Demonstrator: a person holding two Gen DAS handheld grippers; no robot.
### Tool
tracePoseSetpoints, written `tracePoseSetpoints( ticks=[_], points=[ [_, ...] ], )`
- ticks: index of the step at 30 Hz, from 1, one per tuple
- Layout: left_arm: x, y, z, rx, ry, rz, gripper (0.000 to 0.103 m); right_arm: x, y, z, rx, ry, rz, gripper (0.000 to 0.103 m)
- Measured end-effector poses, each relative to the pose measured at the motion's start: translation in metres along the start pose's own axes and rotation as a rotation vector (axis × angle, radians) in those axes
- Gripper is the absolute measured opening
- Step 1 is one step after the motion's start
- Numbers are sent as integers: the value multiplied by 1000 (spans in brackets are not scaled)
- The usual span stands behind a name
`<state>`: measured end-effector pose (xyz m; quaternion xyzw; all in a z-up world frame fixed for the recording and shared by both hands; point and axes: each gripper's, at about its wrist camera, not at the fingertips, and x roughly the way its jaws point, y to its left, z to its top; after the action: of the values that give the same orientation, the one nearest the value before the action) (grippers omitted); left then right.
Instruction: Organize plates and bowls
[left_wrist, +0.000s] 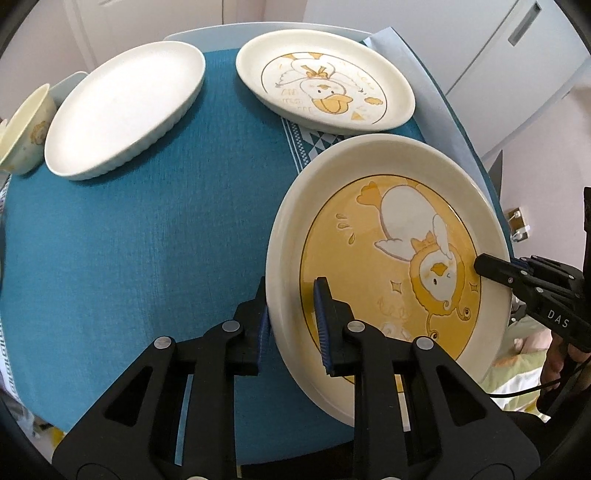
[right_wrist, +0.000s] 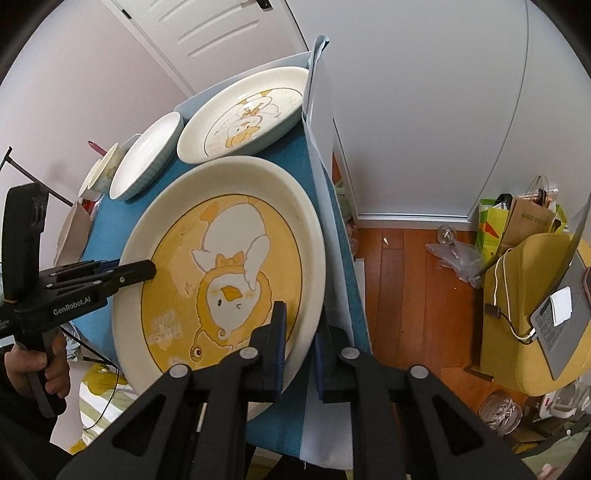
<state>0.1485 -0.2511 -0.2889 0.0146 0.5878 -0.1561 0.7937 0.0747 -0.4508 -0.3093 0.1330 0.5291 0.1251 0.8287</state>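
The yellow duck plate (left_wrist: 388, 258) overhangs the desk's (left_wrist: 166, 240) near right corner; bare cloth lies left. The left gripper (left_wrist: 291, 325) and right gripper (right_wrist: 299, 354) clamp its opposite rims, jaws closed.

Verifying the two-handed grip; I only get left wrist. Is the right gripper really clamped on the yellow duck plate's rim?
Observer: Yes. The right gripper straddles the rim of the yellow duck plate, one finger on top, one underneath, shut on it.
Operator: What's beyond the table on that side?
Observer: Wooden floor, and a laptop on a yellow seat.
Operator: Left side from there?
Observer: A hand grips the handle of the left gripper.
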Motion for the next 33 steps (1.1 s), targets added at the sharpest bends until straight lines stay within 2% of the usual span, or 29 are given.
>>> tracePoseSetpoints(
  ticks=[4,9,16,21,25,30,33],
  points=[
    [-3,-4,-5,3,-21,1,18,-5,3,1,-19,-26,-14,12],
    [-26,4,-15,-7,-58,-7,18,-19,14,5,-69,-74,-27,12],
    [-86,31,-28,-67,-135,29,18,-42,56,19,-156,-110,2,13],
    [-129,77,-41,-146,-196,75,18,-41,109,36,-257,-113,44,13],
    [-146,117,-55,-195,-216,115,18,-25,152,42,-304,-104,85,13],
    [-149,174,-73,-249,-195,155,18,11,206,39,-341,-49,118,13],
    [-143,207,-82,-272,-168,155,18,37,234,35,-349,-9,123,13]
  ],
)
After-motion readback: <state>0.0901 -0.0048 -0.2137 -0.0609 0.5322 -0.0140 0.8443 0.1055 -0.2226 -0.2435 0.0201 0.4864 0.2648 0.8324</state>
